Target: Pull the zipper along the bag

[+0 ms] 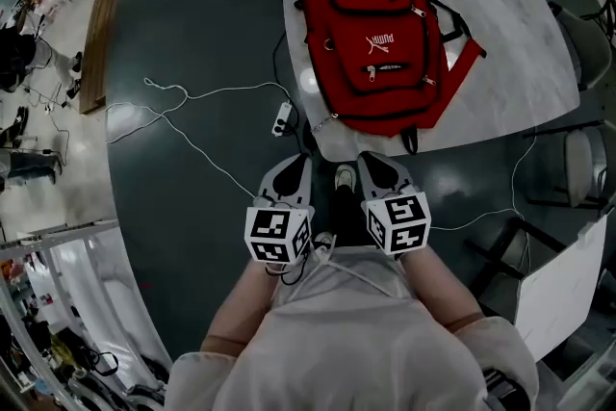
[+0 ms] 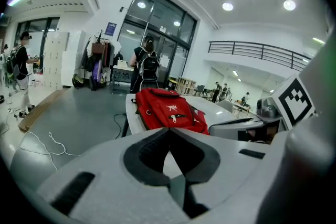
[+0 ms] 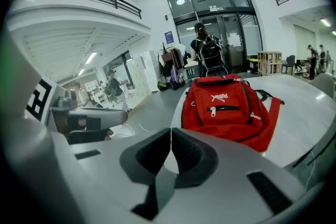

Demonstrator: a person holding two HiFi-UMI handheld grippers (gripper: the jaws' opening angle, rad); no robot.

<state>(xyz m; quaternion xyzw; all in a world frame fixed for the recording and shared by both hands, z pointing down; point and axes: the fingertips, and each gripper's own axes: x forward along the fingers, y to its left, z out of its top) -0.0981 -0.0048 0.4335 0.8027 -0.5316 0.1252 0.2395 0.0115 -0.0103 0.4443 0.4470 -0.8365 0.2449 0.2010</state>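
A red backpack (image 1: 377,43) lies flat on a white marble-topped table (image 1: 520,34), its front pocket zips facing up. It shows ahead of the jaws in the left gripper view as the backpack (image 2: 168,111) and in the right gripper view as the backpack (image 3: 226,107). My left gripper (image 1: 290,176) and right gripper (image 1: 375,170) hang side by side close to my chest, short of the table's near edge. Both are shut with nothing between the jaws, as the left gripper (image 2: 169,129) and right gripper (image 3: 171,130) show in their own views.
A white cable (image 1: 183,125) and a power strip (image 1: 283,117) lie on the dark floor left of the table. Chairs (image 1: 587,164) stand at the right. A person with a backpack (image 2: 147,63) stands beyond the table, and others are farther off.
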